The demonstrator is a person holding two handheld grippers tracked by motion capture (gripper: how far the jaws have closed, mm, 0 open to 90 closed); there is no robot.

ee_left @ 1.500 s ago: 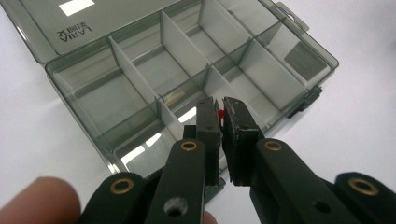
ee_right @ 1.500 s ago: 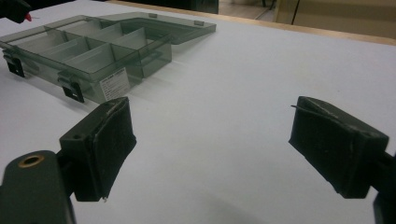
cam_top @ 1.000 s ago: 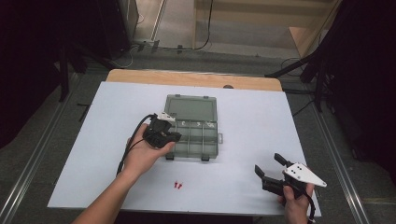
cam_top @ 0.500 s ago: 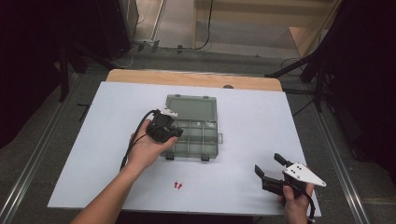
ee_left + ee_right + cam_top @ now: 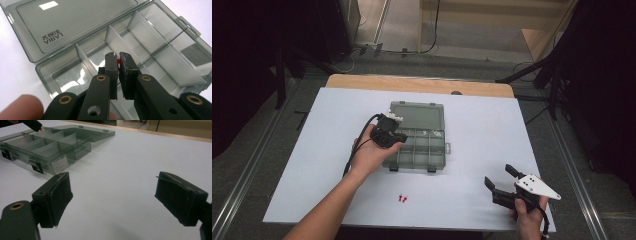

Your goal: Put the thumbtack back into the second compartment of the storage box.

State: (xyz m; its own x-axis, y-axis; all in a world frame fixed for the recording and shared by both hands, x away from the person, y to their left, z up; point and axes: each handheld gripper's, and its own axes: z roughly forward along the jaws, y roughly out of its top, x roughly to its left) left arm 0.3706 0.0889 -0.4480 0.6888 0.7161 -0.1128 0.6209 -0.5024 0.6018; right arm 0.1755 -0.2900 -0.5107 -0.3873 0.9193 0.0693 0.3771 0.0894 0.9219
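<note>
My left gripper [image 5: 118, 65] pinched what looked like a small red piece [image 5: 118, 61] over the organizer box [image 5: 417, 136], best released low inside one compartment, right gripper [image 5: 503, 181] spread wide.

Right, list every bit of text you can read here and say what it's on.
"LARIA", embossed upside down, on the open lid of the organizer box.
The characters beside it are too small to read.
The white sticker on the box's end wall carries print too blurred to read.
</note>
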